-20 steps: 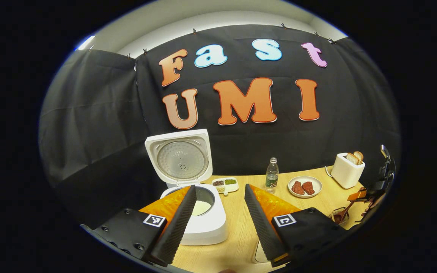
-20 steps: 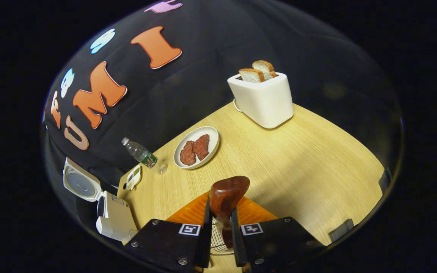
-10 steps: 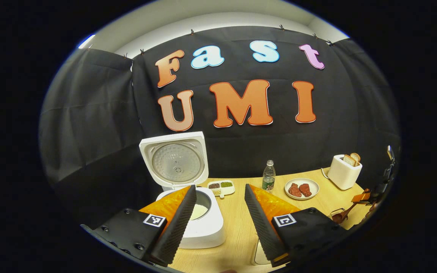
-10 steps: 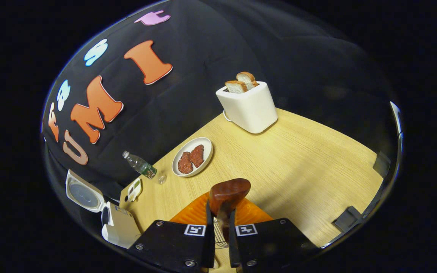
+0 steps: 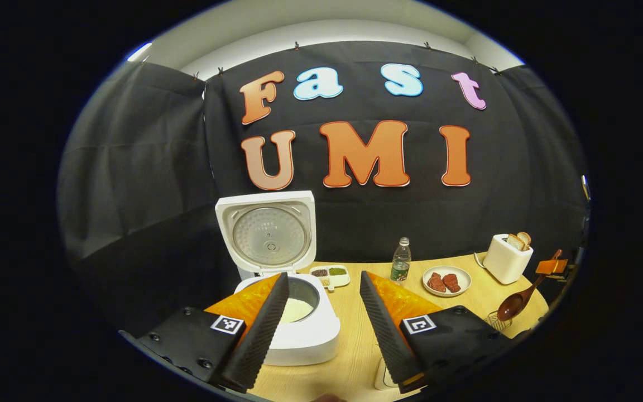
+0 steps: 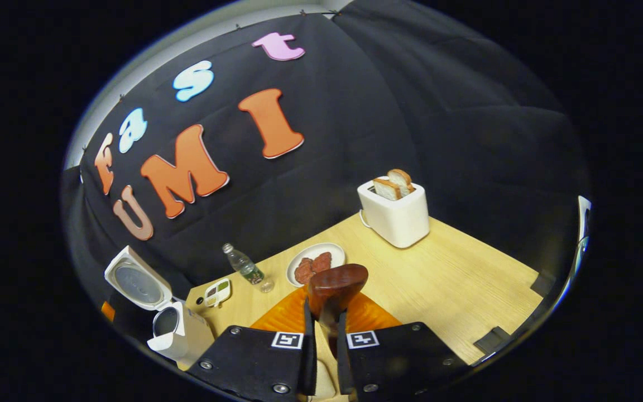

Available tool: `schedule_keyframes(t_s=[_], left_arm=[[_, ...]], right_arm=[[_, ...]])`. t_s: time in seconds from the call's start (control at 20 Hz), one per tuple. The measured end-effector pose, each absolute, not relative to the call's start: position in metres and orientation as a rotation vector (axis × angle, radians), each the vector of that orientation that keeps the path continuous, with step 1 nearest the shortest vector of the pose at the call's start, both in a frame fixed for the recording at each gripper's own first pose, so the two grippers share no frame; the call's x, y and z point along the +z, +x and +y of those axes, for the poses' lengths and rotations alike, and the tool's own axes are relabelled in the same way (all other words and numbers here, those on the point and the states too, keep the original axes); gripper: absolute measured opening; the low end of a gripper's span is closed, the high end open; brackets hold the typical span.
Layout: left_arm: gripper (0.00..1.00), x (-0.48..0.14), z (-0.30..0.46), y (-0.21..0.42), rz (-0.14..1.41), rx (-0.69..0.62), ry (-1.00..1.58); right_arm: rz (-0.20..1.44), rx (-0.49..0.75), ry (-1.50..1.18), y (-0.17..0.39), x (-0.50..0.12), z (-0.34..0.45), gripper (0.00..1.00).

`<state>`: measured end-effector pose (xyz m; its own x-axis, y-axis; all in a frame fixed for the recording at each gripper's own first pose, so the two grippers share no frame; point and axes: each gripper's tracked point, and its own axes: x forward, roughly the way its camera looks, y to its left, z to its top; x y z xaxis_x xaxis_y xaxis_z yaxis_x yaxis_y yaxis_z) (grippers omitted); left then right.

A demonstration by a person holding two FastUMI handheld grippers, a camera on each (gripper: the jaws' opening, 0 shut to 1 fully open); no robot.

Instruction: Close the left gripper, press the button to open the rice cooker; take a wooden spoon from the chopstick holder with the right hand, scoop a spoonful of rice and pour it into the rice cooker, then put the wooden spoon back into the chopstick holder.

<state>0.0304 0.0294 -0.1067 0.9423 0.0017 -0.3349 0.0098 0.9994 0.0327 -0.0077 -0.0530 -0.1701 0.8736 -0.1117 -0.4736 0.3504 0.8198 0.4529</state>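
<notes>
The white rice cooker (image 5: 305, 335) stands with its lid (image 5: 265, 234) raised, and white rice lies in the pot (image 5: 297, 309). My left gripper (image 5: 323, 277) hangs open just in front of the cooker with nothing between its fingers. My right gripper (image 6: 323, 314) is shut on the handle of the brown wooden spoon (image 6: 336, 286), whose bowl points forward over the table. In the left gripper view the wooden spoon (image 5: 514, 304) hangs tilted, bowl down, above the wire chopstick holder (image 5: 497, 322) at the right, held by the right gripper (image 5: 550, 267).
On the wooden table (image 6: 455, 279) stand a toaster (image 6: 395, 215) with bread, a plate of meat (image 6: 317, 261), a water bottle (image 6: 246, 269) and a sectioned dish of grains (image 6: 216, 291). A white object (image 5: 384, 375) sits near the front edge, partly hidden.
My right gripper has risen with the wooden spoon, lifting it clear above the chopstick holder. The left gripper stays open and has barely shifted.
</notes>
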Motion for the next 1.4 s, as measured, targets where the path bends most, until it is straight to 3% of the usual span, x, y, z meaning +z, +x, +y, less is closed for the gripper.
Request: schedule_keyframes(t_s=[0.3, 0.45, 0.75, 0.8, 0.85, 0.95, 1.4], left_arm=[[0.96, -0.116, 0.06, 0.019, 0.363, 0.023, 0.008], [0.96, -0.118, 0.072, 0.013, 0.365, 0.032, 0.021], [0.94, -0.128, 0.091, 0.001, 0.393, 0.048, 0.019], [0.96, -0.13, 0.094, -0.001, 0.398, 0.051, 0.021], [0.96, -0.133, 0.097, -0.003, 0.406, 0.051, 0.022], [0.96, -0.136, 0.102, -0.006, 0.416, 0.055, 0.025], [0.94, -0.147, 0.112, 0.004, 0.445, 0.039, 0.04]], right_arm=[[0.491, -0.062, 0.481, -0.015, -0.163, 0.04, 0.14], [0.506, -0.005, 0.356, -0.022, -0.175, 0.072, 0.14], [0.568, 0.037, 0.131, -0.026, -0.222, 0.104, 0.14], [0.577, 0.033, 0.115, -0.026, -0.23, 0.107, 0.1], [0.586, 0.022, 0.092, -0.024, -0.237, 0.107, 0.14], [0.597, 0.008, 0.079, -0.024, -0.248, 0.107, 0.13], [0.506, 0.01, -0.082, -0.019, -0.266, 0.131, 0.13]])
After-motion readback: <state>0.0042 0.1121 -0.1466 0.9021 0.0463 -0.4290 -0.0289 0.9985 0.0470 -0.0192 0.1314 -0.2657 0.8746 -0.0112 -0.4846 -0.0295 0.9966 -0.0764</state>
